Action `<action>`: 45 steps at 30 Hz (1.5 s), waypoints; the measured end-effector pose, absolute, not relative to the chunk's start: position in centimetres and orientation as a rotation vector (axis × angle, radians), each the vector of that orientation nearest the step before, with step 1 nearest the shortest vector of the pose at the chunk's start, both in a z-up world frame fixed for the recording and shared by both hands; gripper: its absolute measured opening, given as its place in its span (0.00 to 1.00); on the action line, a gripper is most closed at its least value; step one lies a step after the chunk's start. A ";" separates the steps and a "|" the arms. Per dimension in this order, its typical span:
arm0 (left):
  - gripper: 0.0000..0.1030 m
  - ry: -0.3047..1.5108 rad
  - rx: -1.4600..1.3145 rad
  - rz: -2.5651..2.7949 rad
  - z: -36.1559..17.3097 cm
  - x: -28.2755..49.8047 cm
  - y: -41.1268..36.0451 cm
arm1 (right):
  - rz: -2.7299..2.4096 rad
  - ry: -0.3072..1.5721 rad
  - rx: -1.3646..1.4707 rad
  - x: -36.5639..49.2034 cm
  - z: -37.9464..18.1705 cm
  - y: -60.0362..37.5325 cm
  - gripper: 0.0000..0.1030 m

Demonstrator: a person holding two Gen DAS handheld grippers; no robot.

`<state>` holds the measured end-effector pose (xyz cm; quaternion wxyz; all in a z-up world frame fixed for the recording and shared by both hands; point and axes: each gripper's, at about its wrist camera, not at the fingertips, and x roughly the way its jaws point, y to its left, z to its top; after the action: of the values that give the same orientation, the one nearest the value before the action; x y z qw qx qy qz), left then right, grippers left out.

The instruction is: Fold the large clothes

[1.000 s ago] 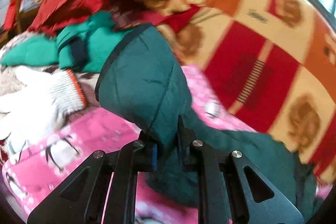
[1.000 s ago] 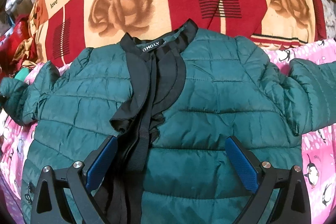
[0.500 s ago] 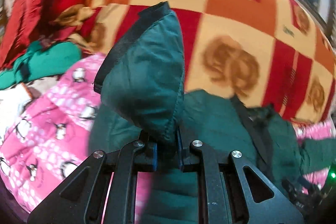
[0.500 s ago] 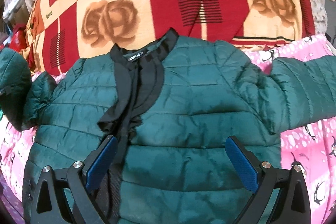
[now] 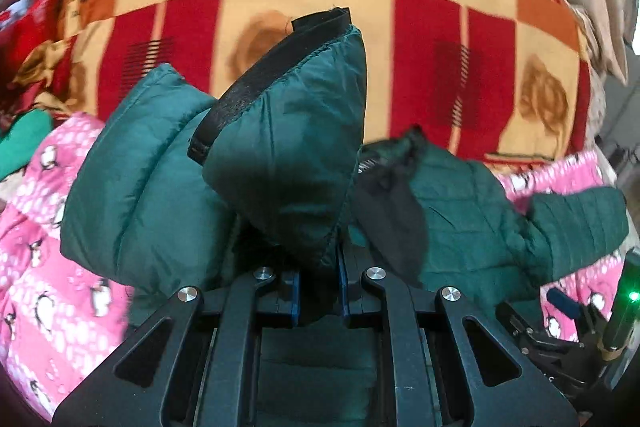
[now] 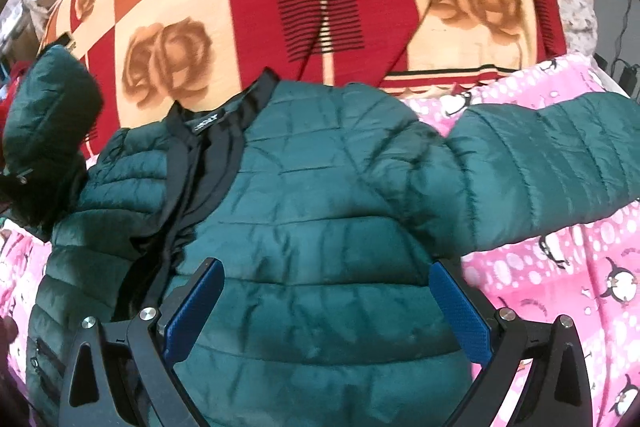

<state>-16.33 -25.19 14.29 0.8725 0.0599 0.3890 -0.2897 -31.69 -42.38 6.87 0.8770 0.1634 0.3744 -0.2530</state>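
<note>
So the left tongs (image 5: 319,293) are clamped tight on the cuff end of the jacket's sleeve (image 5: 288,163), the one with the black trim along its edge. The sleeve stands up right in front of them, folded back over the puffy upper arm, which bulges just to the left of the tongs.

The green jacket (image 6: 312,251) itself lies front-up on the bed, spread over a pink penguin sheet (image 6: 560,267). In the right wrist view it fills the space ahead of and under the right tongs (image 6: 326,311), collar pointing away from them, black placket off to their left. Those tongs are spread wide with nothing gripped, hanging just above the jacket's belly. Can't tell if the blue pads actually brush the fabric.

The other sleeve (image 6: 552,183) sticks straight out to the right of the right tongs, flat on the sheet. The held sleeve shows up in that view too, raised at the far left.

Beyond the collar there's a red and cream rose blanket (image 6: 320,7) with "love" printed on it.
</note>
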 end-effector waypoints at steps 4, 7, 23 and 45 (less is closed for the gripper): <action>0.12 0.848 0.168 -0.635 12.6 -17.5 -28.3 | -0.542 0.783 0.366 -32.4 6.0 -43.5 0.99; 0.12 0.887 0.194 -0.647 10.9 -18.0 -30.1 | -0.547 0.799 0.387 -32.8 5.1 -44.1 0.99; 0.64 1.038 0.049 -0.838 10.5 -18.5 -27.8 | -0.515 0.799 0.510 -33.9 4.9 -46.0 0.99; 0.65 0.920 0.019 -0.431 11.8 -9.9 -16.2 | -0.396 0.726 0.299 -27.2 7.1 -44.2 0.19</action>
<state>-9.89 -16.25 11.77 0.8737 0.0093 0.4404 -0.2063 -27.17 -44.24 7.06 0.9049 0.1448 0.3514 -0.1919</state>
